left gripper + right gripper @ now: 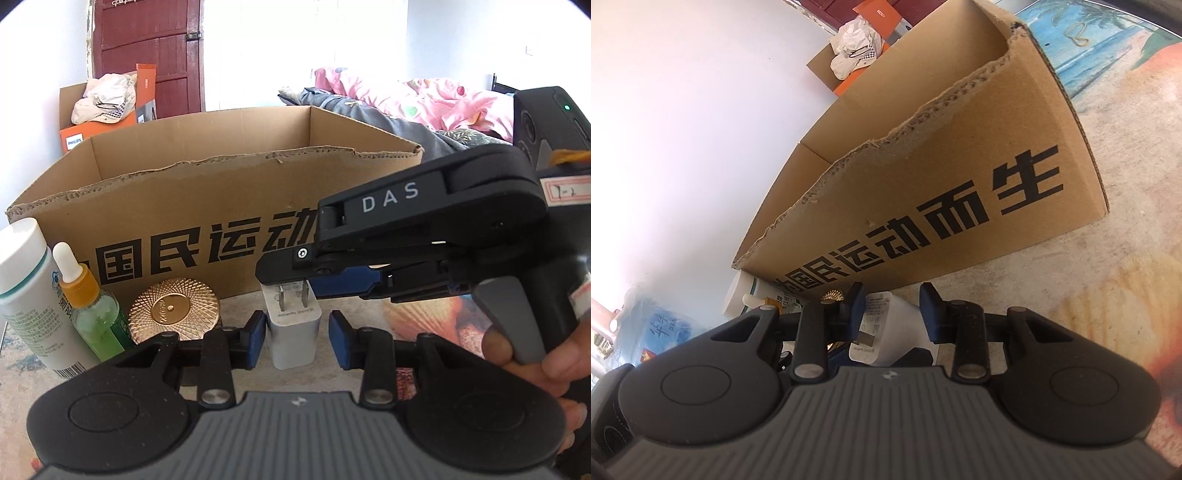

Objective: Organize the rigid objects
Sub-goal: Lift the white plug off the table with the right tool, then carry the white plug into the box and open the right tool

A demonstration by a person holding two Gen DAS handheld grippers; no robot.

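A white plug adapter [294, 325] stands on the table in front of a large open cardboard box [207, 199]. My left gripper [297, 338] is open, with its blue pads on either side of the adapter, apart from it. My right gripper [291, 275] reaches in from the right over the adapter's prongs. In the right wrist view, the right gripper [892, 312] is open around the adapter [886, 328], beside the box [923, 192]. A gold round lid [173, 308], a green dropper bottle [92, 310] and a white tube [33, 295] stand at the left.
The box fills the space behind the objects. An orange Philips box [99, 125] with cloth on it stands far left by a red door. A bed with pink bedding [417, 99] lies at the back right. The table has a beach-print cover [1108, 258].
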